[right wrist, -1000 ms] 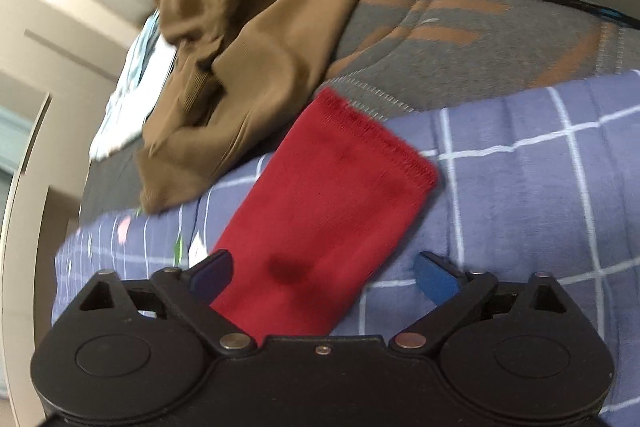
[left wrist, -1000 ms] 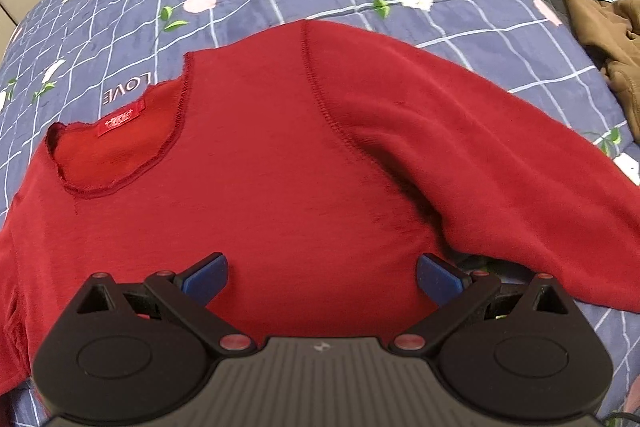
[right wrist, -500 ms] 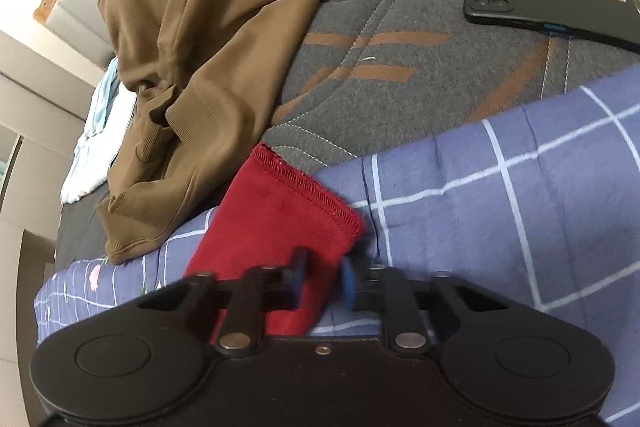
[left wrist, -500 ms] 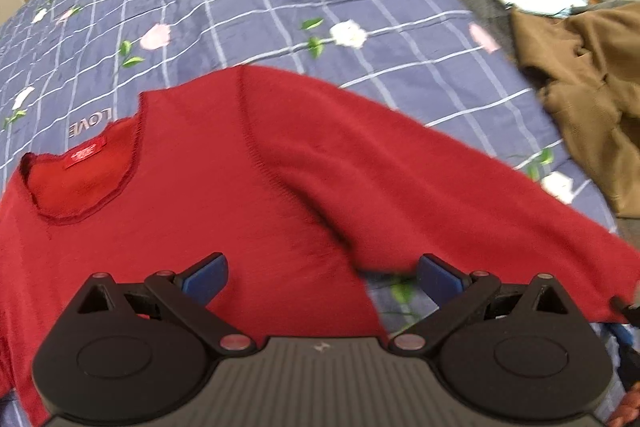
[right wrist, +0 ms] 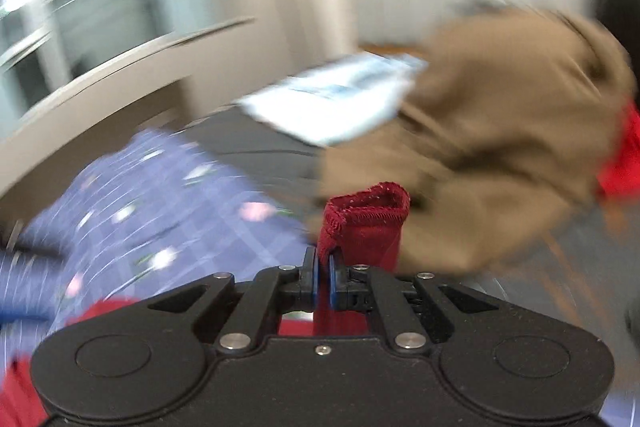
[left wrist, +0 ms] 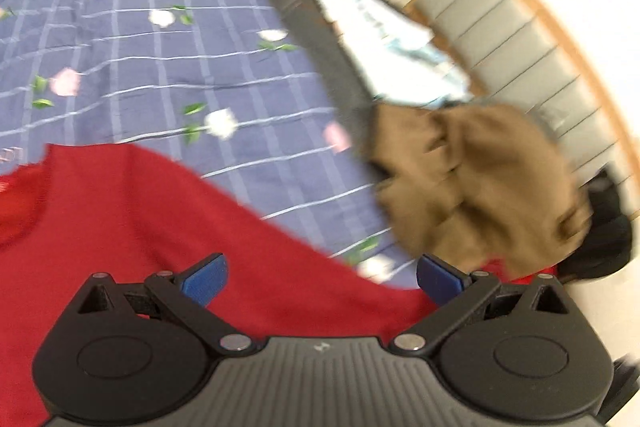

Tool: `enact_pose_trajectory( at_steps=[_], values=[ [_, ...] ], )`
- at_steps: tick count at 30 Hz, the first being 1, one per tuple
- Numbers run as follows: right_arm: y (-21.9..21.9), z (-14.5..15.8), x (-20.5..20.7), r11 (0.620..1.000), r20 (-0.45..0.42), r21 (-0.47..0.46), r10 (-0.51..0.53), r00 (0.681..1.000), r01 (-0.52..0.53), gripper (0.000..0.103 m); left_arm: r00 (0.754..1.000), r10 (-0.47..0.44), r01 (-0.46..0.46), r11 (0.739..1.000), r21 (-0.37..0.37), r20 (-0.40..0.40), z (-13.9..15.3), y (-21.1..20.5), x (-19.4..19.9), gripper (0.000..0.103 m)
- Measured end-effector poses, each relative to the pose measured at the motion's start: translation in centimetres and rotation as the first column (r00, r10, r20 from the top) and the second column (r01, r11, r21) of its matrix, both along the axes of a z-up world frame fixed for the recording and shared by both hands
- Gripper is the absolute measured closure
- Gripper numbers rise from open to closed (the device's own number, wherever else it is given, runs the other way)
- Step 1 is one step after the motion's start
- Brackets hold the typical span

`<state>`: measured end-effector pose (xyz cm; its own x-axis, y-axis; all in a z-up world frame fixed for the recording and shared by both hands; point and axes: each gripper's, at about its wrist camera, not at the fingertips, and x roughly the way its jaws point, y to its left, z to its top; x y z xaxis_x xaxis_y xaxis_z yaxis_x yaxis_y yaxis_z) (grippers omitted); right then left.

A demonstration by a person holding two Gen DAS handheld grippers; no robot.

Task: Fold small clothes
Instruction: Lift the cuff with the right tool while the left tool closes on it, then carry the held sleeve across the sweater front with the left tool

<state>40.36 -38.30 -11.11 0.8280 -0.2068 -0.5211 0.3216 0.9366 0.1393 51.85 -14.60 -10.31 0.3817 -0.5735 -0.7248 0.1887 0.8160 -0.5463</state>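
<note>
R gripper [right wrist: 322, 277] now clamping red sleeve cuff [right wrist: 366, 211], lifting it off bedspread [left wrist: 168, 67]; L gripper [left wrist: 320, 277] gaping, empty; we're folding sleeve in next

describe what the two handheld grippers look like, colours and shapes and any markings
Both look alike. The left gripper has a black body with two round housings, silver pivot pins, angled black linkage arms, blue finger pads and a ribbed grey centre plate with a small white mark. The right gripper matches, with a smooth black centre.
</note>
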Motion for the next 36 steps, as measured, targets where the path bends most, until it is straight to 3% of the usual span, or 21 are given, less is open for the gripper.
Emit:
enact_pose_trajectory(
  at_steps=[2, 7, 12, 17, 18, 20, 21, 22, 25, 32, 36],
  values=[
    [2.3, 0.8, 1.2, 0.99, 0.002, -0.082, 0.114, 0.993, -0.113, 0.099, 1.0, -0.011, 0.011, 0.998, -0.063, -0.002, 0.6, 0.1, 1.0, 0.001],
    [7.4, 1.0, 2.4, 0.928, -0.027, -0.186, 0.325, 0.945, -0.324, 0.099, 0.993, -0.112, 0.108, 0.988, -0.107, -0.027, 0.6, -1.0, 3.5, 0.001],
    [10.4, 0.6, 2.5, 0.885, -0.056, -0.21, 0.414, 0.908, -0.416, 0.099, 0.98, -0.158, 0.146, 0.984, -0.098, -0.123, -1.7, -1.9, 5.6, 0.001],
    [11.8, -0.2, 2.7, 0.856, -0.09, -0.239, 0.45, 0.888, -0.458, 0.099, 0.971, -0.164, 0.142, 0.981, -0.135, -0.171, -2.6, -1.7, 5.5, 0.008],
    [12.0, -0.3, 2.7, 0.849, -0.096, -0.249, 0.457, 0.884, -0.466, 0.099, 0.97, -0.163, 0.14, 0.981, -0.133, -0.18, -2.9, -1.7, 5.6, 0.016],
    [12.2, -0.8, 2.1, 0.839, -0.101, -0.261, 0.468, 0.878, -0.477, 0.099, 0.966, -0.148, 0.125, 0.985, -0.122, -0.213, -3.3, -1.8, 5.7, 0.045],
    [12.3, -0.8, 1.9, 0.836, -0.102, -0.263, 0.473, 0.875, -0.482, 0.099, 0.964, -0.131, 0.107, 0.987, -0.118, -0.23, -3.6, -1.7, 5.7, 0.078],
    [12.4, -0.8, 1.8, 0.832, -0.103, -0.265, 0.477, 0.873, -0.486, 0.099, 0.961, -0.118, 0.092, 0.989, -0.115, -0.251, -3.8, -1.7, 5.9, 0.097],
    [12.4, -0.6, 1.4, 0.827, -0.096, -0.267, 0.488, 0.868, -0.495, 0.096, 0.964, -0.084, 0.055, 0.991, -0.121, -0.252, -3.9, -0.9, 5.9, 0.101],
    [10.5, 1.1, -0.3, 0.865, -0.05, -0.141, 0.479, 0.876, -0.481, 0.047, 0.998, -0.038, 0.032, 0.992, -0.121, -0.046, 1.3, 4.4, 5.3, 0.101],
    [9.8, 0.9, -0.8, 0.877, -0.083, -0.107, 0.461, 0.884, -0.468, 0.031, 0.996, 0.087, -0.086, 0.989, -0.119, 0.002, 4.2, 9.9, 4.5, 0.101]
  ],
)
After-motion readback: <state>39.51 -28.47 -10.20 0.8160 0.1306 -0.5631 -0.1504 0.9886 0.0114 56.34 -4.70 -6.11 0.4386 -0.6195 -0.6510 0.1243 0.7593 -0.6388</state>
